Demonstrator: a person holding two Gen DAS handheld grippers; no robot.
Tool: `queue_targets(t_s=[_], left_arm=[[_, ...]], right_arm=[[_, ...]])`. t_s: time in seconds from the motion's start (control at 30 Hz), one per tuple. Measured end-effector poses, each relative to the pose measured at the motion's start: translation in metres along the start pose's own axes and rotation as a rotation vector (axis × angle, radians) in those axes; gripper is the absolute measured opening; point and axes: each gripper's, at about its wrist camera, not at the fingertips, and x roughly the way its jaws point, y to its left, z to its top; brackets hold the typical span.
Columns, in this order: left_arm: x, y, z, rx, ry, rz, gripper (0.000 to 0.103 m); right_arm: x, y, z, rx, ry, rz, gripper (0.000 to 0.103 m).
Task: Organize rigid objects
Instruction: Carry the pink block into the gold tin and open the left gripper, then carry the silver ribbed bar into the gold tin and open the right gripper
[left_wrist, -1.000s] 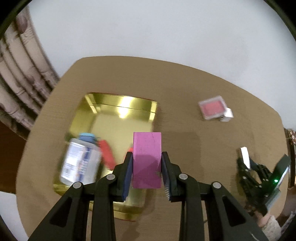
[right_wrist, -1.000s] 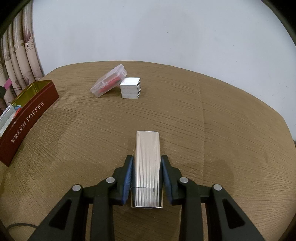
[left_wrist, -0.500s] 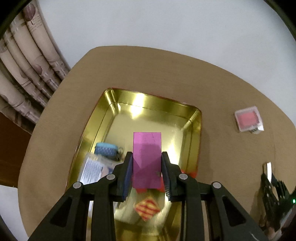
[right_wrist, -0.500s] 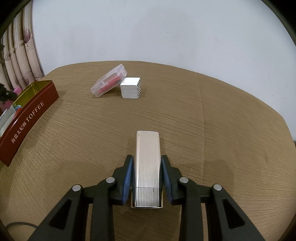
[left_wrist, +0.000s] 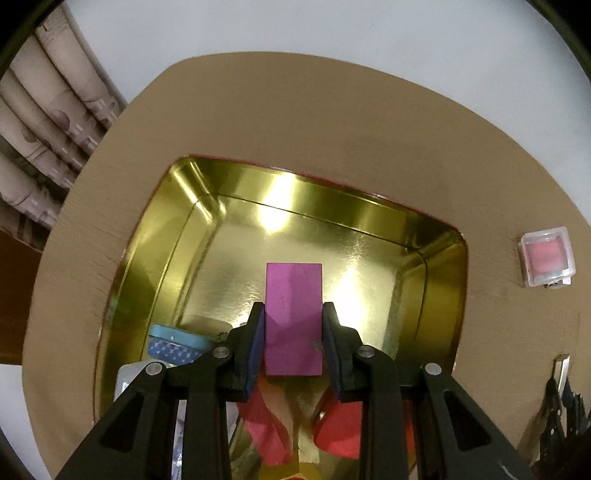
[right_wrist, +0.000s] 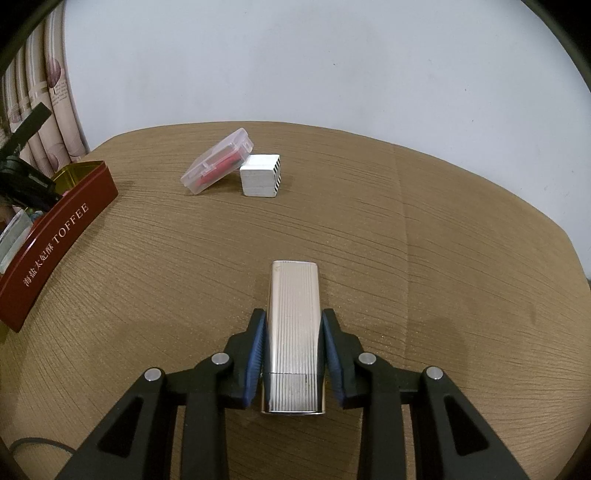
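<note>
Tan table (right_wrist: 443, 258): left fingers (left_wrist: 258, 332) grip magenta block (left_wrist: 293, 317), right fingers (right_wrist: 328, 347) silver case (right_wrist: 293, 332), seemingly.

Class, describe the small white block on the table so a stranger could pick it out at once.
Start at the brown table and look toward its far side, right of the red toffee tin. A clear plastic case leans there on the white block, the only piece with black stripes down one side.

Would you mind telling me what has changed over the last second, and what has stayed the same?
The left gripper, still shut on the magenta block, has carried it from the near edge of the gold tin to over its middle and lower into it. Nothing was released or newly grasped. The right gripper stays still on the ribbed silver case; the clear box and white cube are unmoved.
</note>
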Motion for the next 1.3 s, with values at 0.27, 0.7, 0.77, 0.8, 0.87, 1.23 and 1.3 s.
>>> queue_targets(t_s=[0.27,0.7,0.77,0.8,0.87,1.23,1.3], left_arm=[[0.002,-0.002,-0.003,0.004,-0.008,0.008,0.030],[-0.037,0.011,-0.025,-0.018,-0.086,0.011,0.051],[-0.052,0.013,-0.033,-0.015,-0.117,0.000,0.053],[-0.060,0.015,-0.038,-0.014,-0.133,-0.001,0.055],[-0.075,0.017,-0.047,-0.005,-0.170,0.018,0.056],[-0.118,0.052,-0.106,-0.036,-0.383,0.195,0.073],[-0.114,0.059,-0.115,-0.060,-0.398,0.215,0.074]], right_arm=[[0.000,0.000,0.000,-0.001,-0.001,-0.001,0.031],[-0.001,0.002,0.000,-0.005,-0.001,-0.005,0.031],[-0.001,0.003,0.000,-0.005,-0.001,-0.005,0.031],[-0.001,0.003,0.000,-0.007,-0.001,-0.007,0.031],[0.000,0.004,0.000,-0.007,-0.001,-0.005,0.031],[-0.001,0.003,0.000,-0.006,-0.001,-0.008,0.031],[-0.001,0.004,0.000,-0.009,0.000,-0.010,0.031]])
